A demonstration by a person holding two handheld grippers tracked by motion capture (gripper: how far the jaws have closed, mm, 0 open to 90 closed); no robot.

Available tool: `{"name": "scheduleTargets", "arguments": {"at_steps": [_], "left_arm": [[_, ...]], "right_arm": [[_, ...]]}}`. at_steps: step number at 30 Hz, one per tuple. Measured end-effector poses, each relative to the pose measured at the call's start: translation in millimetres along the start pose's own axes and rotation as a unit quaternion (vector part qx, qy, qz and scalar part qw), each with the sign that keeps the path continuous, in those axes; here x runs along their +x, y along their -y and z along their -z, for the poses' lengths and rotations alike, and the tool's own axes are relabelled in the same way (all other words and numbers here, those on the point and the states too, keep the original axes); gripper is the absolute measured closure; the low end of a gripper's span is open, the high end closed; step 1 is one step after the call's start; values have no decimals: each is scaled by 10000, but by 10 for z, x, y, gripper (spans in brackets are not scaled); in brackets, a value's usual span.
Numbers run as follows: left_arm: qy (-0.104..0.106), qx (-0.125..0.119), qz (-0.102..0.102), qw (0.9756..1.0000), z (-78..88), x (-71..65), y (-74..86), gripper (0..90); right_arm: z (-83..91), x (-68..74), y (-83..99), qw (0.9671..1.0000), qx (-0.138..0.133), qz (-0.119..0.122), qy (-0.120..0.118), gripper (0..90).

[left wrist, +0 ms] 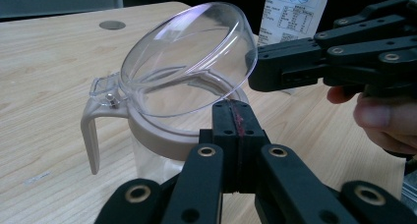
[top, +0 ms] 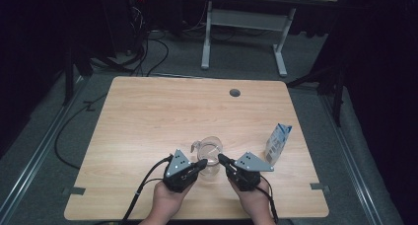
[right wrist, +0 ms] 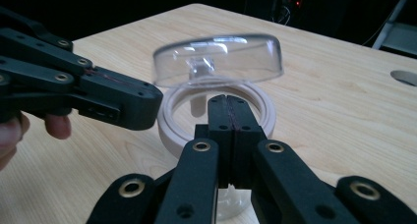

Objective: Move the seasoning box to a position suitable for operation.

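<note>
High view, reading left to right across the wooden table: sitting near the front edge, the left gripper, jaws pressed together on nothing, tip resting at the beige rim of the clear pitcher, seemingly steadying it. Standing upright between the two grippers, that pitcher, long axis vertical, its handle pointing away to the left. Tilting up from the hinge at the handle side, the clear lid, hollow underside facing the grippers. Meeting the lid's raised edge from the right, the right gripper, likewise closed flat and gripping nothing. Standing well apart at the far right, a milk carton.

Judging the step in hand: flipping the lid open, roughly halfway. Calling next for nudging the free edge farther back over the hinge with the closed right tip while bracing the rim on the left, pushing gently, since a light, empty pitcher risks sliding or tipping.
</note>
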State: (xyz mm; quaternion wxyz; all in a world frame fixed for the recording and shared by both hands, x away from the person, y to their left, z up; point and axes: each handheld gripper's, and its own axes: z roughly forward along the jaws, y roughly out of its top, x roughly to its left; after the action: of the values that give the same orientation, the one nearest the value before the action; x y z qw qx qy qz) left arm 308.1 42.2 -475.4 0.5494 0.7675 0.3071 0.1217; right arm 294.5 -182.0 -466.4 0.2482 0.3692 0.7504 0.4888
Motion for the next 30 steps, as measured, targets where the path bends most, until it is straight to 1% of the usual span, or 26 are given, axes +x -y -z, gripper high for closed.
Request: {"name": "scheduleTargets", "arguments": {"at_steps": [10, 12, 17, 24, 30], "left_arm": [[13, -30, -4, 10000, 0, -1, -9, 900], [11, -40, 1, 10000, 4, 0, -13, 900], [7, -88, 9, 10000, 11, 1, -24, 900], [-39, -153, 16, 9999, 43, 33, -56, 900], [-113, -251, 103, 9996, 85, 92, -85, 900]], "right_arm": [[-40, -42, 57, 9999, 109, -64, 38, 900], [-46, -45, 65, 9999, 92, -89, 29, 900], [-45, -48, 70, 10000, 80, -49, 10, 900], [-45, -46, 75, 10000, 64, -23, 15, 900], [-45, -44, 76, 10000, 58, -10, 17, 900]]}}
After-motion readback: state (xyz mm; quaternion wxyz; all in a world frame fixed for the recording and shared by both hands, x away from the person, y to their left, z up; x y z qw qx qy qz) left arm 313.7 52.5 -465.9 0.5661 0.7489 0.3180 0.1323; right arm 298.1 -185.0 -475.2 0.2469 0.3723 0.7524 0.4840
